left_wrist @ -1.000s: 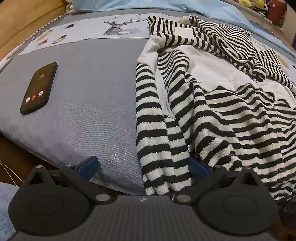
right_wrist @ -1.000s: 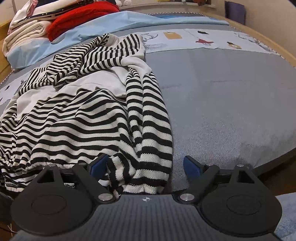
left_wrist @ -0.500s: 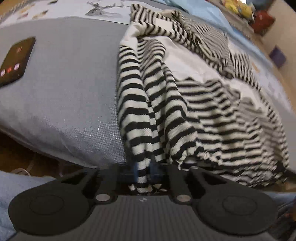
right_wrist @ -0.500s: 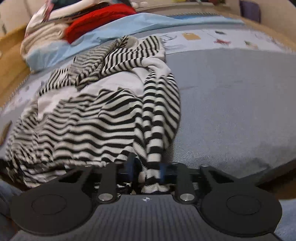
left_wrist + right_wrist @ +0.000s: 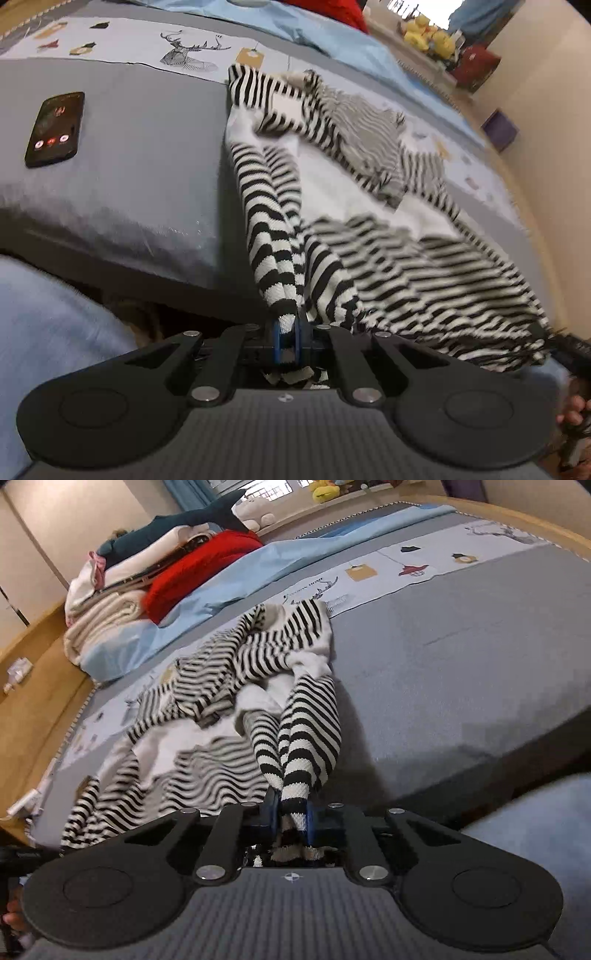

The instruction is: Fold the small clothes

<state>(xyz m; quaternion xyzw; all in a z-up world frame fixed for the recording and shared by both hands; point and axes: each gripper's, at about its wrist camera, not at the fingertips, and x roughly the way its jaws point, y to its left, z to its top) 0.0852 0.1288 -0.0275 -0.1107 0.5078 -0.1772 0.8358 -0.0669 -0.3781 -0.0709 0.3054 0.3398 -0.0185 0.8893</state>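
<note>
A black-and-white striped garment (image 5: 369, 236) lies rumpled on the grey bed cover (image 5: 147, 166), with its near edge lifted off the bed. My left gripper (image 5: 286, 332) is shut on a bunched striped corner at the garment's left side, and the cloth runs taut up from the blue pads. In the right wrist view the same garment (image 5: 236, 672) spreads to the left. My right gripper (image 5: 290, 812) has the opposite striped corner between its blue pads, and its jaws are still closing on the cloth. Cloth ends poke out behind both pairs of pads.
A black phone (image 5: 54, 129) with a lit screen lies on the bed to the left of the garment. A pile of folded clothes (image 5: 147, 583) with a red item on it sits at the bed's far end. A person's blue-clad leg (image 5: 48, 314) is by the near bed edge.
Both grippers went from open around the garment's near corners to shut on them. Both then rose and pulled back, lifting the near edge of the garment off the bed.
</note>
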